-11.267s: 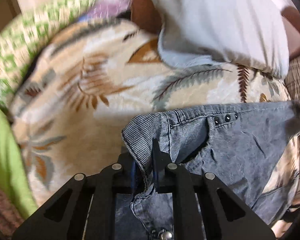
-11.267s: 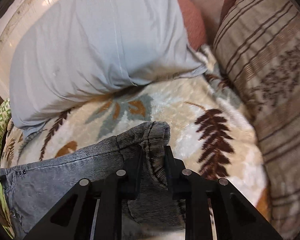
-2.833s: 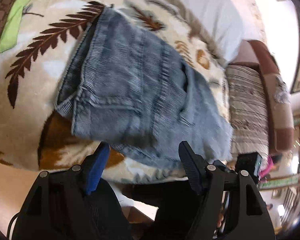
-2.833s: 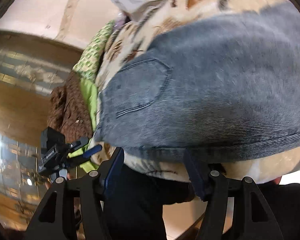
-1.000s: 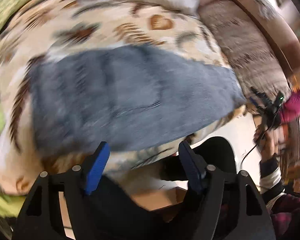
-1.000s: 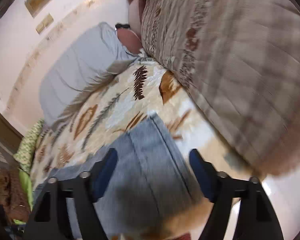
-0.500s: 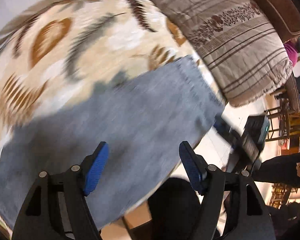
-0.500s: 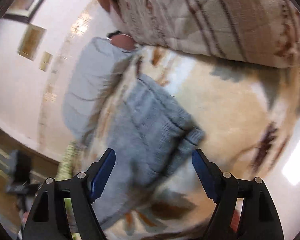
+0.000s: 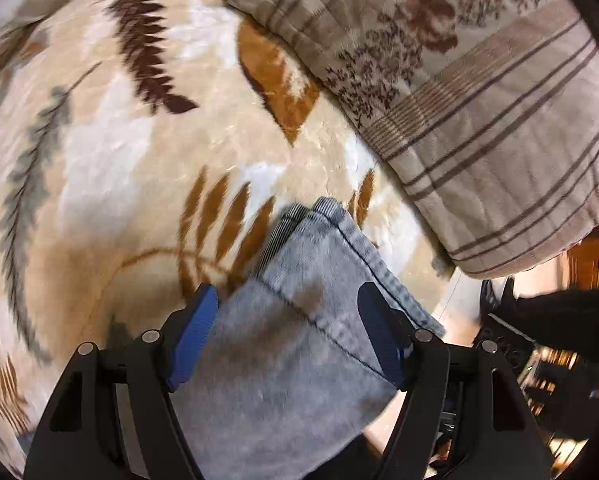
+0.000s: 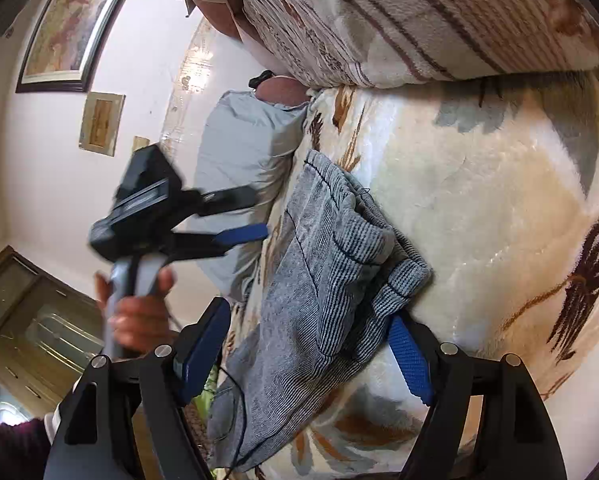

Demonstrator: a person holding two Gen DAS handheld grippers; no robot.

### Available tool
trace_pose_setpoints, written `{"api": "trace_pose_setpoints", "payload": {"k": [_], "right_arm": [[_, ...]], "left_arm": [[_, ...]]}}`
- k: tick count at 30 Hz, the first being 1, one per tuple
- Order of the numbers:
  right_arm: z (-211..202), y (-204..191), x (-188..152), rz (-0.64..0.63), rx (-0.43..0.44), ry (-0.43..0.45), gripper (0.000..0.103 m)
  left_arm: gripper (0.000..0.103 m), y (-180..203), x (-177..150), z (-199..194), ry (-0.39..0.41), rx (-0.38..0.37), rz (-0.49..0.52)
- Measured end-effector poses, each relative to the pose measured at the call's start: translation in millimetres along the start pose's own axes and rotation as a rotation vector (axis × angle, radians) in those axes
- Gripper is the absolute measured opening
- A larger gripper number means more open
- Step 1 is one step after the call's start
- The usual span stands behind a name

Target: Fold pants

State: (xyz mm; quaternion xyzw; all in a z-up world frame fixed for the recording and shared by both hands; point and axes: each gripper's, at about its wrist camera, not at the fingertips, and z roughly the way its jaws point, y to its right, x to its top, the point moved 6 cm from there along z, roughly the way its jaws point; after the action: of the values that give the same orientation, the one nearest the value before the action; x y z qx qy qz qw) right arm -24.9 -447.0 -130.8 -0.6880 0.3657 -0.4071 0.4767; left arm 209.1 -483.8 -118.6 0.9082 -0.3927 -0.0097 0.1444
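The gray corduroy pants (image 9: pixel 299 340), already doubled, lay near the leaf-print blanket's (image 9: pixel 111 148) front edge. The left gripper (image 9: pixel 287 332) hung spread and empty above the hem end; the right gripper (image 10: pixel 305 350), jaws closing, straddled that hem without pinching. Next probably: grasp the hem for another fold. Only the right view showed the person's left hand (image 10: pixel 137 316).

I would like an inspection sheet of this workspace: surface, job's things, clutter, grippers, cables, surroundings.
Surface: leaf-print blanket covering a bed.
Job's things: grey pants, partly folded, lying on the blanket.
Clutter: striped quilt beside the pants; grey pillow beyond them.
Grippers: left gripper open over the pants' end; right gripper closing, pads not pressing the cloth.
Cables: thin dark cable across the pants.
Surroundings: framed picture on a white wall.
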Motion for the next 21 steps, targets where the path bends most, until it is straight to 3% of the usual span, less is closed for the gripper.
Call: {"api": "trace_pose_setpoints", "payload": {"k": [8,13,17,19,21], "right_arm": [[-3.0,3.9,-0.3,0.046,0.105,0.011,0.078],[-1.0,9.8,1.6,0.067,0.129,0.031,0.066],[-6.7,22.5,-2.1,0.099,0.114,0.048,0.045],[-8.3,25.2,-3.8,0.111,0.107,0.055,0.043],[-7.9,23.7,-2.9,0.106,0.094,0.059,0.043]], "left_arm": [[0.073,24.9,5.4,37.2,-0.134,-0.005,0.239],[0.081,41.9,3.4,44.7,-0.138,-0.039,0.354],[0.081,51.4,-2.3,46.4,-0.125,-0.064,0.406],[0.080,59.5,-5.4,47.1,-0.109,-0.069,0.431],[0.065,63.1,-14.5,43.2,-0.082,-0.062,0.446]]}}
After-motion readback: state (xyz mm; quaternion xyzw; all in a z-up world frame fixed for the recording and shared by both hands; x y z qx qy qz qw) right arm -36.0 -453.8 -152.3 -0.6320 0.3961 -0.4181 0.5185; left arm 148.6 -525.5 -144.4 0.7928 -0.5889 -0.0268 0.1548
